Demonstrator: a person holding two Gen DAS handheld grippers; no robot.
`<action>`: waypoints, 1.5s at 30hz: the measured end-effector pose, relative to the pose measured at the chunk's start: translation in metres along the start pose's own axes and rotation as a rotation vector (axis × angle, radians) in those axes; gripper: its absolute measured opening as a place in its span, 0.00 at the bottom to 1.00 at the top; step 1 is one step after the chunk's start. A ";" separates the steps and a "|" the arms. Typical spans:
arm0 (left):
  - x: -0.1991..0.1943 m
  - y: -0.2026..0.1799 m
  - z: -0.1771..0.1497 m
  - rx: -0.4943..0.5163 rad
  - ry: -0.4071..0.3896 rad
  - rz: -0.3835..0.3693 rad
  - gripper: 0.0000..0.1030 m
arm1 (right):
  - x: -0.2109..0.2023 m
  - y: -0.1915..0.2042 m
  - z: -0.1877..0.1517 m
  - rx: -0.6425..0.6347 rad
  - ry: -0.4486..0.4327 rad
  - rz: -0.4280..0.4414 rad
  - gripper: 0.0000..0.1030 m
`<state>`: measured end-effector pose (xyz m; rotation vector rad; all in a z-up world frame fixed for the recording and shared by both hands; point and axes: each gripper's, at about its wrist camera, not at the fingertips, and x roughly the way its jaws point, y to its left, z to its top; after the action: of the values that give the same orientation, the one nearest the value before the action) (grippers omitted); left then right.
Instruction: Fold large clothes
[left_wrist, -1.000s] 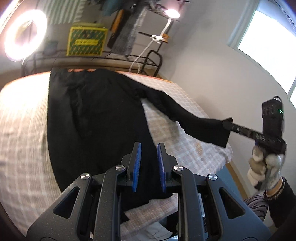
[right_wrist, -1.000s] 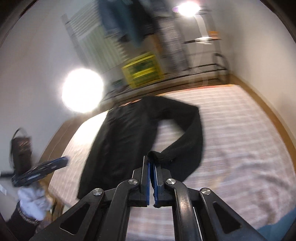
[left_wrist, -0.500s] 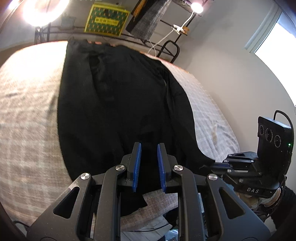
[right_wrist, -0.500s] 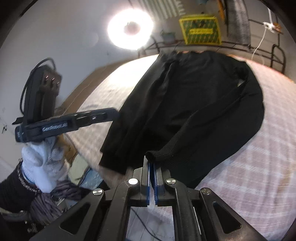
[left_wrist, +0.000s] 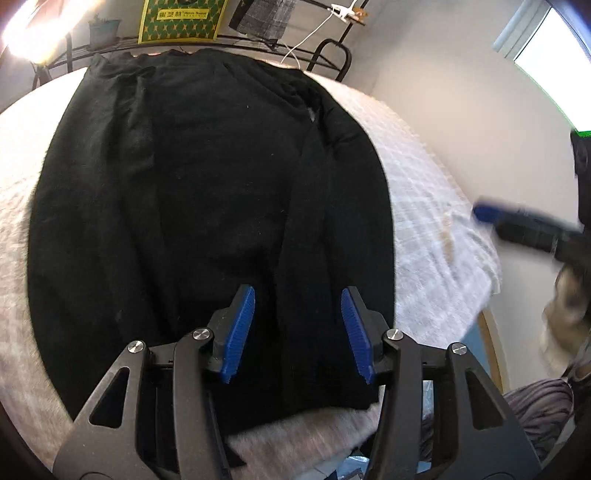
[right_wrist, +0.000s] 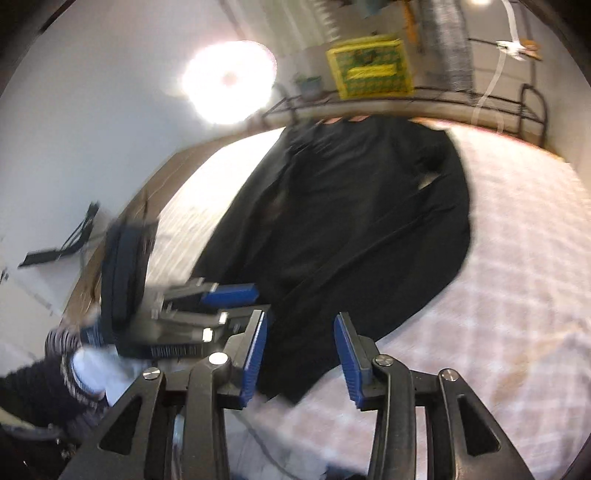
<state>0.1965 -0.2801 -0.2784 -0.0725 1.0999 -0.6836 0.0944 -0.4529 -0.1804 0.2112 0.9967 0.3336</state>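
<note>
A large black long-sleeved garment lies flat on the checked bed, with its right sleeve folded in along the body. It also shows in the right wrist view. My left gripper is open and empty, low over the garment's near hem. My right gripper is open and empty above the sleeve end at the bed's near edge. The right gripper also appears blurred at the right of the left wrist view, and the left gripper shows in the right wrist view.
A ring light glows by the far wall. A yellow-green box and a black metal rack stand behind the bed. A window is at the right. Wooden floor runs along the bed's left side.
My right gripper has opened and let go of the sleeve cuff, which now lies folded onto the garment. My left gripper has opened wide and moved lower over the hem.
</note>
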 end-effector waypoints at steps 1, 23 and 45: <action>0.004 0.003 0.001 -0.009 0.006 0.000 0.48 | -0.001 -0.009 0.008 0.012 -0.014 -0.011 0.43; -0.028 0.010 -0.005 -0.045 -0.064 -0.159 0.00 | 0.140 -0.216 0.199 0.322 -0.075 -0.216 0.60; -0.033 -0.007 -0.017 -0.033 -0.050 -0.251 0.00 | 0.223 -0.218 0.264 0.184 0.022 -0.389 0.02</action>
<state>0.1698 -0.2632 -0.2573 -0.2584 1.0640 -0.8837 0.4680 -0.5797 -0.2863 0.1747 1.0658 -0.1114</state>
